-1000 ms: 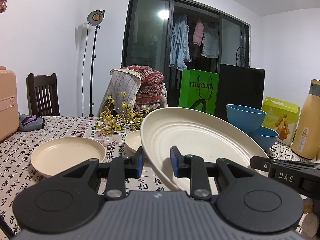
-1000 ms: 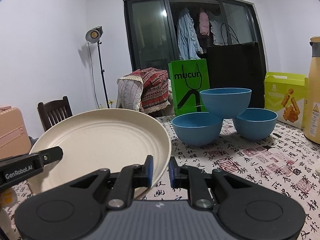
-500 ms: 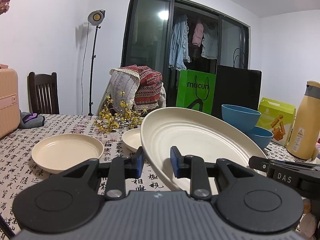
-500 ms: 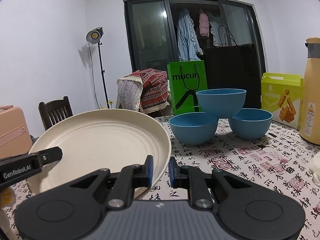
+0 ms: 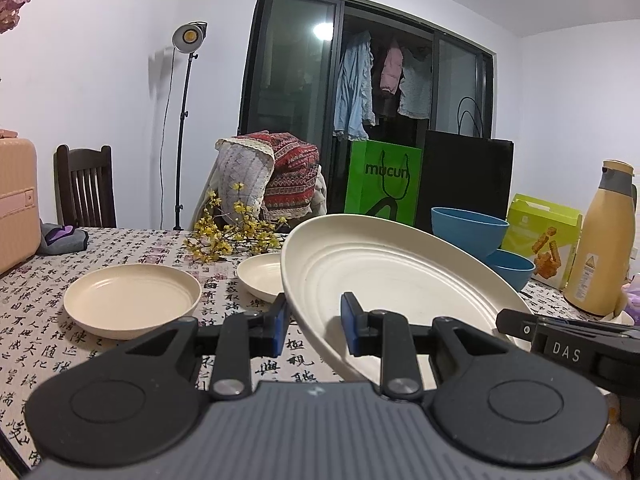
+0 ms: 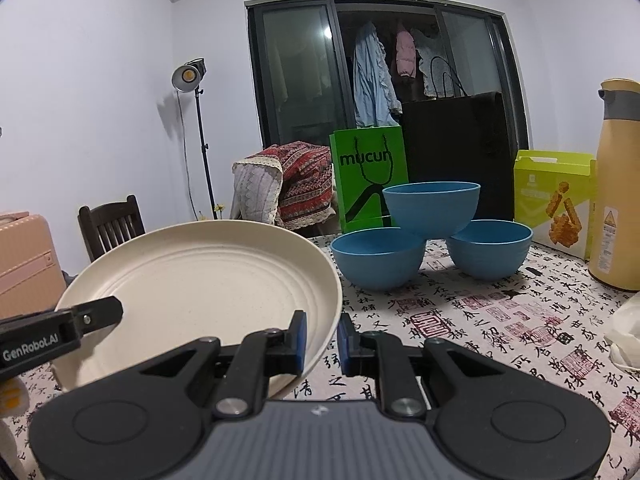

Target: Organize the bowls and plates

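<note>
Yellow flask nearer "mucun" bag

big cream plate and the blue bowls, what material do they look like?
Large cream round plate: matte, faintly speckled, moulded concentric rings; looks like wheat-straw or similar plastic rather than glazed ceramic, though not certain. Three blue round bowls: the same dull, even finish with no glossy highlights, thin rims; probably the same plastic composite.
</note>
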### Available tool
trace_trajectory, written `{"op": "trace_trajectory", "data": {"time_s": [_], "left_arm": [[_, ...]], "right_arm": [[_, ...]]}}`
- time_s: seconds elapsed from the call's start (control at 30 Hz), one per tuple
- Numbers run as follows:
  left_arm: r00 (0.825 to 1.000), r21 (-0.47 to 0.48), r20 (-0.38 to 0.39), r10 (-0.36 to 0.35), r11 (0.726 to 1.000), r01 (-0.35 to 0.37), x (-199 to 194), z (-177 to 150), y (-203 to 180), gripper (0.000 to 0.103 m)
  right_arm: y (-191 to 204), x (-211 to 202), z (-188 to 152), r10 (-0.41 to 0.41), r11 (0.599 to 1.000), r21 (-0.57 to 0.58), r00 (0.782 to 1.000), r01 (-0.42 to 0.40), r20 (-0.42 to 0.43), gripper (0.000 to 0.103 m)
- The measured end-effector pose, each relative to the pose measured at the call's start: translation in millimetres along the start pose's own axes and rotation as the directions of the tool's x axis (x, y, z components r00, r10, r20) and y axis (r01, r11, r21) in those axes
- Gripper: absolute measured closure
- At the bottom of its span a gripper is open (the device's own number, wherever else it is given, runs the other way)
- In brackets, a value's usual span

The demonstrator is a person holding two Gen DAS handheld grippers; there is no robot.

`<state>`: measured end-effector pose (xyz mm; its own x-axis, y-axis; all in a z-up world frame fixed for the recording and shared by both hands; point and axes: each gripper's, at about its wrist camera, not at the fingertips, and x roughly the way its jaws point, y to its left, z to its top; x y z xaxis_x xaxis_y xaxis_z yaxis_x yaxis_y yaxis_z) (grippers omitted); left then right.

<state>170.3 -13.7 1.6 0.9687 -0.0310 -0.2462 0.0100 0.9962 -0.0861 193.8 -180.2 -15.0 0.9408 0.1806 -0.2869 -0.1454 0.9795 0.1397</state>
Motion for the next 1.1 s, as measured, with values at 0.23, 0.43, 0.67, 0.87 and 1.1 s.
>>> {"op": "trace_trajectory", "data": {"time_s": [0.23,0.43,0.67,0.87,1.1], "left_arm": [[1.0,0.003,-0.007,-0.008,1.0,0.008,-6,-6,-6,0.076],[1.0,0.002,-0.011,-0.013,1.0,0.013,-9,-10,-8,0.076],[1.0,-0.004,-0.024,-0.015,1.0,0.015,-8,-15,-10,0.076],[0.999,0.0,-0.037,-0.024,1.0,0.024,-5,-19,-15,0.076],[0.998,0.006,-0.057,-0.034,0.999,0.034,1,-26,-19,0.076]], "right_arm": [[-6,-10,-6,-0.008,1.0,0.007,1.0,0.008,-0.004,0.087],[-11,-14,-11,-0.014,1.0,0.008,1.0,0.014,-0.008,0.087],[-14,-15,-15,-0.022,1.0,0.004,1.0,0.022,-0.018,0.087],[-19,-15,-19,-0.032,0.999,0.005,0.999,0.032,-0.025,0.087],[-24,-13,-25,-0.047,0.999,0.007,0.998,0.048,-0.04,0.087]]}}
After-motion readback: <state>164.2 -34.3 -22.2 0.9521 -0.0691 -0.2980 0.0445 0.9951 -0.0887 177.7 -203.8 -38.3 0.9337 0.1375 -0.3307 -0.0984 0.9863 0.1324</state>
